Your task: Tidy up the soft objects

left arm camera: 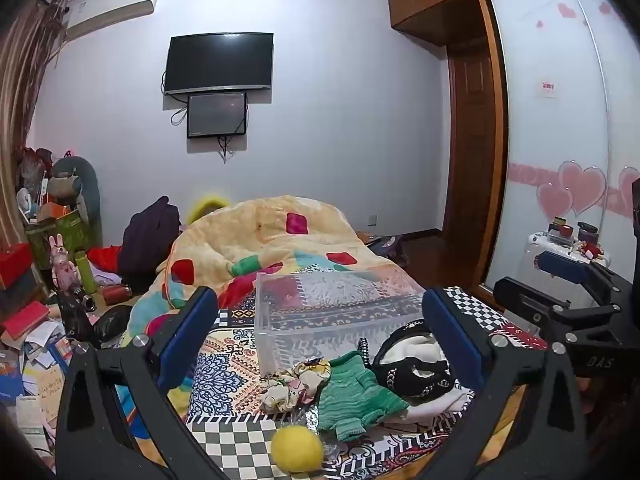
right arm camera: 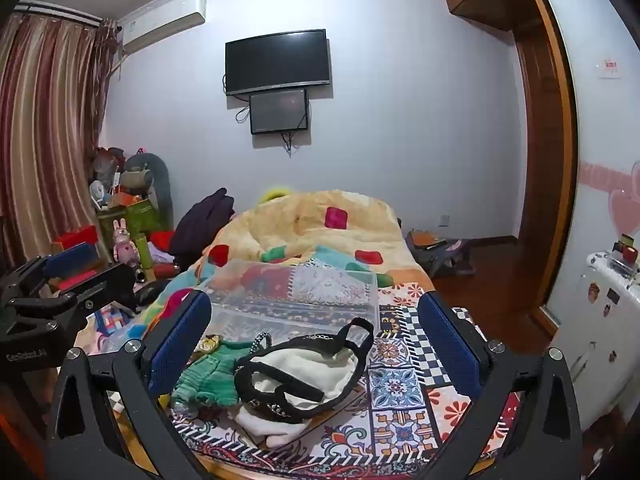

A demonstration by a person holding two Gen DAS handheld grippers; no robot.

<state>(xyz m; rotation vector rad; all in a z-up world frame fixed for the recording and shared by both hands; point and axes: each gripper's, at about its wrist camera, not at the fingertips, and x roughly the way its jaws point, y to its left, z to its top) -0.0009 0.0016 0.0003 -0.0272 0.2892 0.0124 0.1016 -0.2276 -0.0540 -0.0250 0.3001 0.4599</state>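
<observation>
Soft objects lie in a loose cluster near the front edge of the patterned bedspread: a yellow felt ball, a crumpled floral fabric scrunchie, a green knitted garment, and a white fleece item wrapped in a black chain-trimmed strap. The green garment touches both the scrunchie and the white fleece item; the ball sits apart, nearest the front edge.

Just behind the cluster stands a clear plastic storage box, lidless and apparently empty. We judge that sorting has not yet begun and that the step in hand is the approach to a first pick.

The left gripper hangs above the cluster with its jaws wide apart, holding nothing. The right gripper is likewise spread and unloaded, framing the white fleece item.

The next move calls for lowering one gripper onto a single item, closing on a raised fold, and carrying it over the near wall of the box. The strap may snag the green garment during the lift.

The underside of the pile is hidden. In the right wrist view the ball is nearly all masked by the left finger, and the scrunchie is partly masked. We cannot tell whether the strap is attached to the fleece. A heaped multicoloured blanket conceals the far end of the bed.
</observation>
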